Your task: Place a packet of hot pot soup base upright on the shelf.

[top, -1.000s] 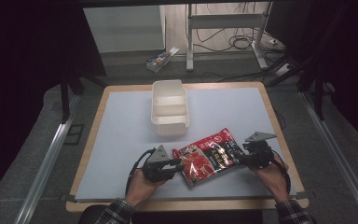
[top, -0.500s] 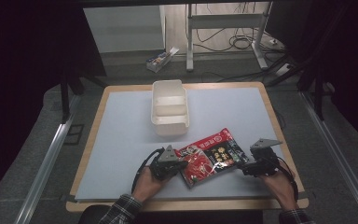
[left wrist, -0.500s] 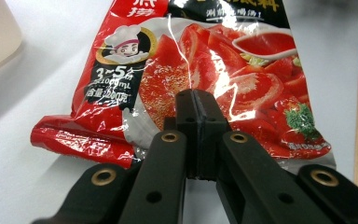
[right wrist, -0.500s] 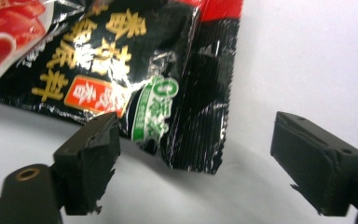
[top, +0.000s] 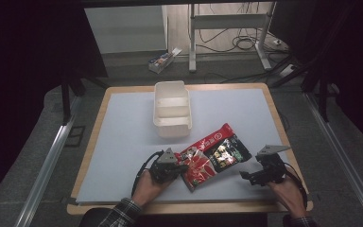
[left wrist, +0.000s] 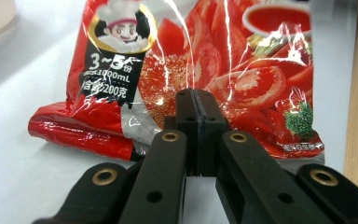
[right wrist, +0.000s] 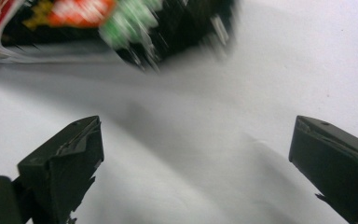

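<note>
A red soup-base packet (top: 212,156) printed with tomatoes lies flat on the white mat, just in front of the white two-compartment container (top: 172,111). My left gripper (top: 182,169) is at the packet's left end. In the left gripper view its jaws are pressed together (left wrist: 196,100) over the near edge of the packet (left wrist: 242,70), shut on its film. My right gripper (top: 244,176) sits to the right of the packet and apart from it, open. Its fingers (right wrist: 60,163) are spread wide over bare mat, with the packet (right wrist: 121,23) blurred ahead.
The container looks empty and stands at the mat's far middle. The wooden table edge (top: 189,208) runs close under both hands. Bare mat (top: 123,142) stretches to the left of the packet and the container.
My right gripper has come off the packet's right end and drawn back toward the table's front right. The packet and my left gripper have hardly moved.
</note>
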Tool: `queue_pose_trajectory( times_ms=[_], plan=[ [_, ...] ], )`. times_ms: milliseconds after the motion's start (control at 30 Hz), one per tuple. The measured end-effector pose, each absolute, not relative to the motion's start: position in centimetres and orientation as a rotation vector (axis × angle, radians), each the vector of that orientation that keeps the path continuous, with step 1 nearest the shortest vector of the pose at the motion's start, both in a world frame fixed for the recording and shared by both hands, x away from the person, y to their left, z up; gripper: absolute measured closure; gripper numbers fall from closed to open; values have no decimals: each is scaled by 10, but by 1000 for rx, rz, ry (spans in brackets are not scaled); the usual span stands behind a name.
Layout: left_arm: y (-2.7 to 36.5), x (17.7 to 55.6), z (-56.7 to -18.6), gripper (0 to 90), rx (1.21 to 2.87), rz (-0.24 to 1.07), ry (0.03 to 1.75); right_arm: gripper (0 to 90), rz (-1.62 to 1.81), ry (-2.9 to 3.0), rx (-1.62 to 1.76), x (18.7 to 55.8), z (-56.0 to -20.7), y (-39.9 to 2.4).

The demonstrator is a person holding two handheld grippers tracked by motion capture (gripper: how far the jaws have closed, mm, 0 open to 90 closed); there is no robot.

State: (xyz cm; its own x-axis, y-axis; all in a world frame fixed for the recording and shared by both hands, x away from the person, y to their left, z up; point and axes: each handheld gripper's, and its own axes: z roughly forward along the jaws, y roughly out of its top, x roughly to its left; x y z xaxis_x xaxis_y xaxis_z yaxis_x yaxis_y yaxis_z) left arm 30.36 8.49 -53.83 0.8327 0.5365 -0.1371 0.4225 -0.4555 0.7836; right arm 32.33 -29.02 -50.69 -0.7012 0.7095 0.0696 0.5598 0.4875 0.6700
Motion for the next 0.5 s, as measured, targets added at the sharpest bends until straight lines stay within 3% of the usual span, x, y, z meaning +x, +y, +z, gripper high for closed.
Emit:
queue_pose_trajectory(
  times_ms=[500],
  plan=[
    [85, 302, -538, 900, 2139, 172, 692, 0, 1133, 2596, 1073, 320, -489, -269]
  ],
)
